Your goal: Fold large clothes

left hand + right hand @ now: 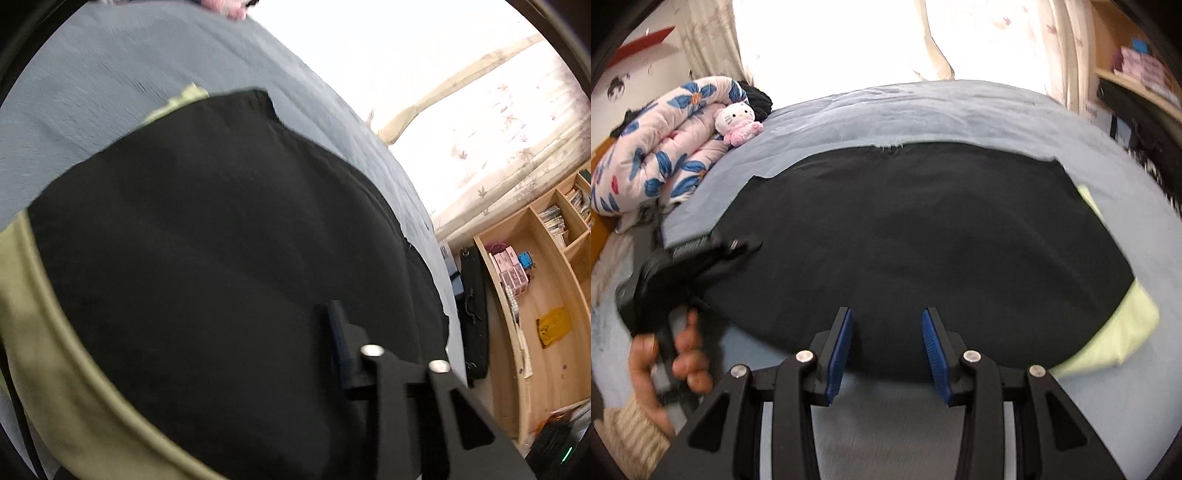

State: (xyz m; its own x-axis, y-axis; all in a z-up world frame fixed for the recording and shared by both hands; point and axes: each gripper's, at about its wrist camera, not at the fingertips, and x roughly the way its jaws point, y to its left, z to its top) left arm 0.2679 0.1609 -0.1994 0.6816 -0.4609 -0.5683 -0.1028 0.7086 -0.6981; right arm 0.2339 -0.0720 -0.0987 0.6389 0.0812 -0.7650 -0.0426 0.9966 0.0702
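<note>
A large black garment [221, 240] with pale green trim [55, 350] lies spread on a grey-blue bed sheet [147, 55]. In the left wrist view the cloth fills the picture up close. It covers one finger of my left gripper [306, 321], so only the finger with the blue pad [337, 332] shows, pressed against the fabric. From the right wrist view the left gripper [746, 245], held by a hand [683, 354], sits on the left edge of the garment [923, 221]. My right gripper [886, 325] stands open over the near hem. Its pads are apart and free of the cloth.
A folded floral quilt [657, 147] and a white-and-pink plush toy [737, 120] lie at the bed's far left. Bright curtained windows [498, 129] stand behind the bed. A wooden shelf [535, 295] and a black bag [474, 314] stand beside the bed.
</note>
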